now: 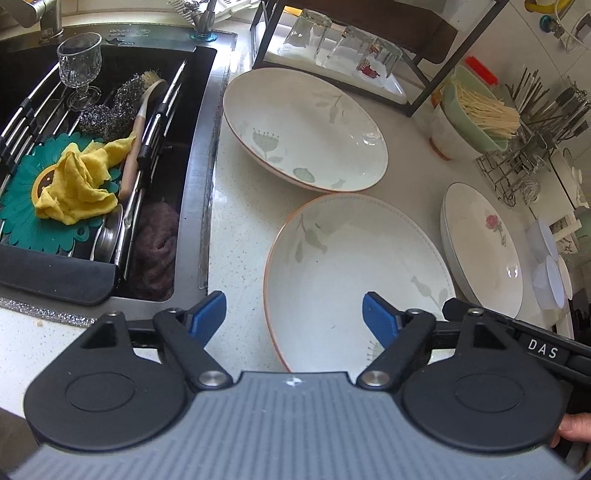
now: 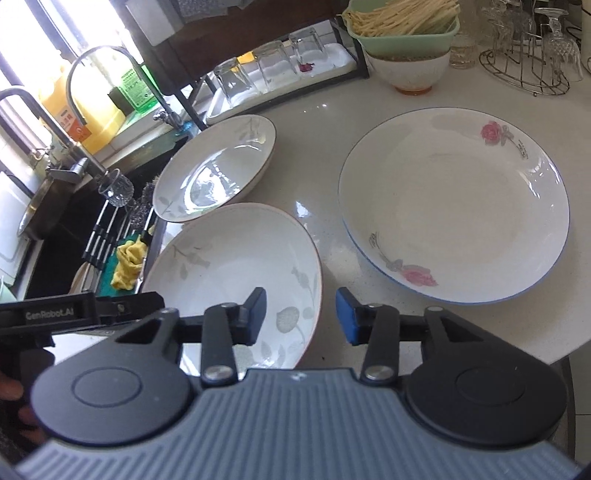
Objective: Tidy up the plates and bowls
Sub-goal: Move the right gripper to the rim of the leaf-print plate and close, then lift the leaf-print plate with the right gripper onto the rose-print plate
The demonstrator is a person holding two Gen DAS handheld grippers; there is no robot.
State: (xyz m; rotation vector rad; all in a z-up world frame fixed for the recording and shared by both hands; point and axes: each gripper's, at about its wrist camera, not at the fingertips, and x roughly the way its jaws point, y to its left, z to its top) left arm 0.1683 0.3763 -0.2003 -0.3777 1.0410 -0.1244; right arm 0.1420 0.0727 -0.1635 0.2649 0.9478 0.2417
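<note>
Counter [image 1: 240, 229], pale speckled stone, right of the sink [image 1: 110, 155].

Near leaf plate [image 1: 354, 273] [image 2: 236, 269]: white, orange rim, grey-green leaf print. Lies flat on the counter, just right of the sink edge, nearest the person.

Far leaf plate [image 1: 306, 129] [image 2: 218, 170]: same pattern, beyond the near leaf plate and close to it; whether the rims touch cannot be told.

Rose plate [image 2: 454, 206] [image 1: 484, 254]: white, blue rim, pink rose print. On the counter right of the near leaf plate, apart from it. In the left wrist view more rims show beneath it, so it tops a small stack.

Left gripper [image 1: 293, 319]: jaws spread wide, holding nothing. Its right blue pad [image 1: 380, 317] hangs over the near leaf plate; its left pad is over bare counter between that plate and the sink. Contact with the plate cannot be told.

Right gripper [image 2: 301, 315]: jaws apart, holding nothing. Its left pad [image 2: 255, 314] is over the near leaf plate, its right pad over the counter, so the rim sits in the gap.

Also present: yellow cloth [image 1: 79, 181] on a green mat in the sink; stemmed glass [image 1: 79, 70] on the sink rack; upturned tumblers [image 1: 343, 48] on a tray behind the far leaf plate; green bowl of chopsticks [image 2: 402, 18] behind the rose plate.
</note>
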